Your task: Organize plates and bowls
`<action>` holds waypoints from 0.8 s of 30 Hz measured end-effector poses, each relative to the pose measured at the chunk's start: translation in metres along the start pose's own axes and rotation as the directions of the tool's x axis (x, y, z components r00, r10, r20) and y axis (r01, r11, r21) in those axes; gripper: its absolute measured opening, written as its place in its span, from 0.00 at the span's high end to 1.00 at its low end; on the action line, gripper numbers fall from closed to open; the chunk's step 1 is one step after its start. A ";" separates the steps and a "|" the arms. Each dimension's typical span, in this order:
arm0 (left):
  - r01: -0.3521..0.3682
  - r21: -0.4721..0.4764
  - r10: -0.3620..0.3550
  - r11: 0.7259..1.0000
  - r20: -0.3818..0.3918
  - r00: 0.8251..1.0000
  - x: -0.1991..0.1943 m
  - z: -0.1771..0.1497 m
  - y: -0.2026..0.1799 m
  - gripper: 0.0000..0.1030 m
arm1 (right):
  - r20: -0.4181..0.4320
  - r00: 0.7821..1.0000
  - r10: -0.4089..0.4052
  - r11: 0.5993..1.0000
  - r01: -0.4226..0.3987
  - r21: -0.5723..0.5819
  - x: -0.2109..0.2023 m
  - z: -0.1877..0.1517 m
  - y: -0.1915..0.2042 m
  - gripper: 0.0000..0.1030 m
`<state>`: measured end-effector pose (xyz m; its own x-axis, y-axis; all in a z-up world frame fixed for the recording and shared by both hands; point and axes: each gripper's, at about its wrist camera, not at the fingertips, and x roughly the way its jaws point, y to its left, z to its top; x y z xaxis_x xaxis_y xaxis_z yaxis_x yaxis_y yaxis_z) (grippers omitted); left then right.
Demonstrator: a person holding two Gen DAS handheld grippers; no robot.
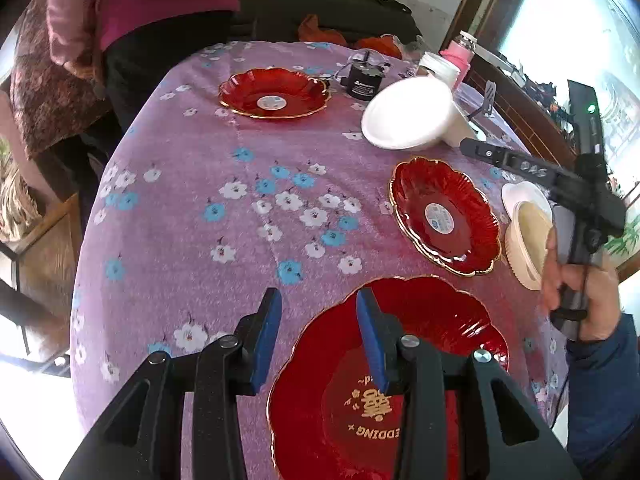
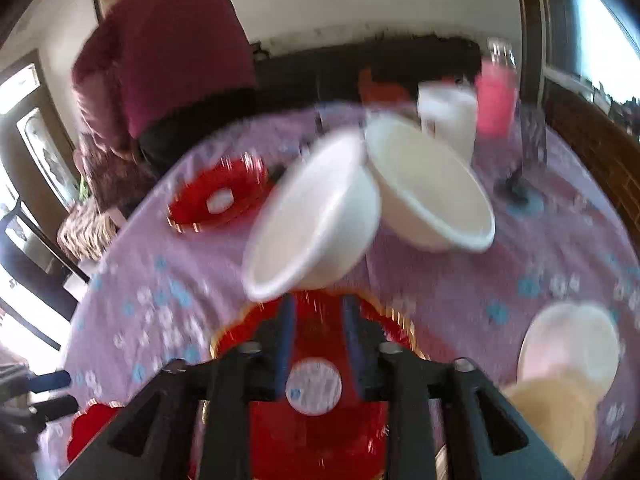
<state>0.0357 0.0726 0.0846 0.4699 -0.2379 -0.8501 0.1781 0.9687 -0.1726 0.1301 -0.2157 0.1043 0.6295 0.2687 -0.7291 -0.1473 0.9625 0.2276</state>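
Note:
In the left wrist view my left gripper (image 1: 318,308) is open and empty, above the near edge of a large red plate with gold lettering (image 1: 432,344). A smaller red plate (image 1: 444,216) lies to the right and another (image 1: 274,92) at the far side. A white foam bowl (image 1: 408,114) stands beyond. My right gripper (image 1: 474,148) reaches in from the right. In the blurred right wrist view my right gripper (image 2: 316,312) holds a white foam bowl (image 2: 316,220) by its rim above a red plate (image 2: 320,420). A second white bowl (image 2: 432,188) lies behind it.
The round table has a purple flowered cloth (image 1: 200,200). A person in maroon (image 1: 160,0) stands at the far side. A black device (image 1: 362,78), a white tub (image 1: 438,66) and a pink bottle (image 1: 460,54) stand at the back. Cream bowls (image 1: 528,232) sit at the right edge.

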 end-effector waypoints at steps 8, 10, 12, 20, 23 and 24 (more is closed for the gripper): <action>0.019 0.004 -0.019 1.000 -0.086 0.996 0.032 0.031 -0.016 0.63 | -0.151 0.988 0.020 0.992 -0.001 0.124 0.001 -0.017 -0.055 0.53; 0.026 -0.014 -0.027 1.000 -0.100 0.995 0.041 0.041 -0.022 0.63 | -0.173 0.984 0.041 0.989 -0.015 0.150 0.003 -0.020 -0.070 0.53; 0.045 -0.023 -0.048 0.999 -0.121 0.991 0.051 0.051 -0.030 0.63 | -0.201 0.978 0.047 0.987 -0.015 0.157 0.008 -0.021 -0.080 0.53; 0.040 -0.052 -0.050 0.998 -0.213 0.976 0.100 0.077 -0.053 0.64 | -0.261 0.961 0.090 0.986 -0.050 0.157 0.023 -0.020 -0.093 0.56; 0.037 -0.056 -0.049 0.998 -0.237 0.970 0.115 0.080 -0.057 0.66 | -0.279 0.956 0.094 0.988 -0.056 0.141 0.027 -0.018 -0.092 0.63; 0.041 -0.060 -0.054 0.997 -0.244 0.968 0.119 0.080 -0.058 0.69 | -0.283 0.954 0.094 0.989 -0.057 0.137 0.029 -0.018 -0.091 0.66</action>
<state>0.1507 -0.0174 0.0334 0.2346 -0.2657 -0.9351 0.1449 0.9607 -0.2367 0.1480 -0.2948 0.0512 0.3711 0.3575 -0.8570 -0.0769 0.9316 0.3553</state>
